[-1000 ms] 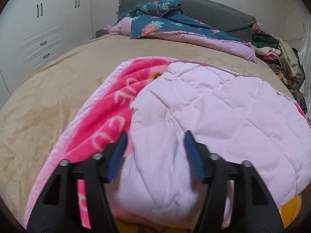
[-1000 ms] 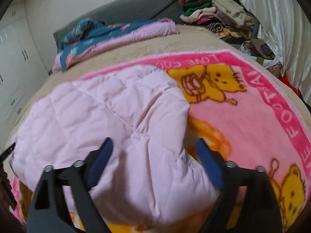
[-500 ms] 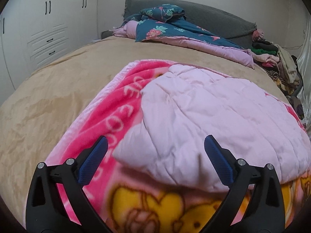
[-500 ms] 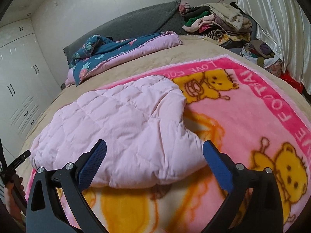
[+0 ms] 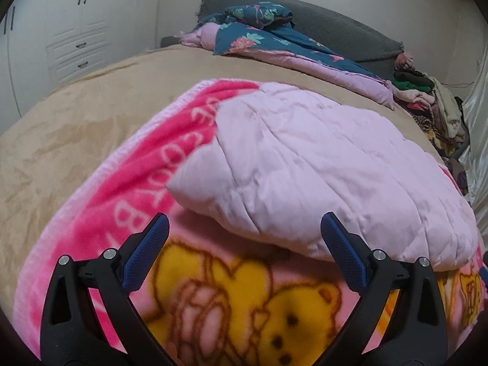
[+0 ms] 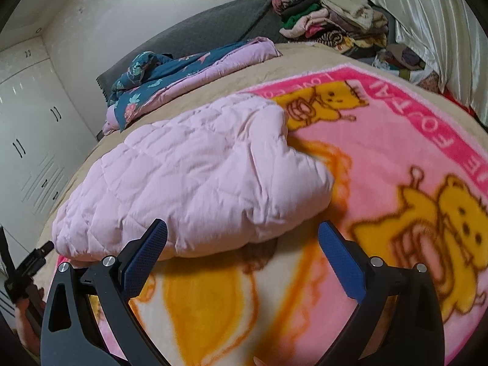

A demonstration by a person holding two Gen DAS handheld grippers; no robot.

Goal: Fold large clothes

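I have both sets of fingers spread wide with nothing between them: the left gripper [image 5: 242, 230] and the right gripper [image 6: 242, 236] both hang short of the near edge of the quilt [image 5: 320, 164], over the blanket [image 5: 213, 299] it lies on. The left one's fingers were opening within the last second and now stand clear of the cloth. The quilt sits folded on the bear-print blanket, which is spread on the bed [image 5: 76, 140], and from the right view the quilt [image 6: 195, 177] covers the left part of the blanket [image 6: 381, 158]. I judge a fold has just been laid down and the next one is mine to set up. To do it well I would take the two near corners at the same moment, one per gripper, bite deep enough to catch every layer of the thick padding, and carry both ends evenly so the fold line stays straight. I must pinch only the quilt and not the blanket beneath, since the plush pile lies right under the edge. The quilt is pale pink, stitched in squares, puffy and softly creased, its near edge rounded and bulging rather than crisp; I expect it to spring back unless pressed flat.
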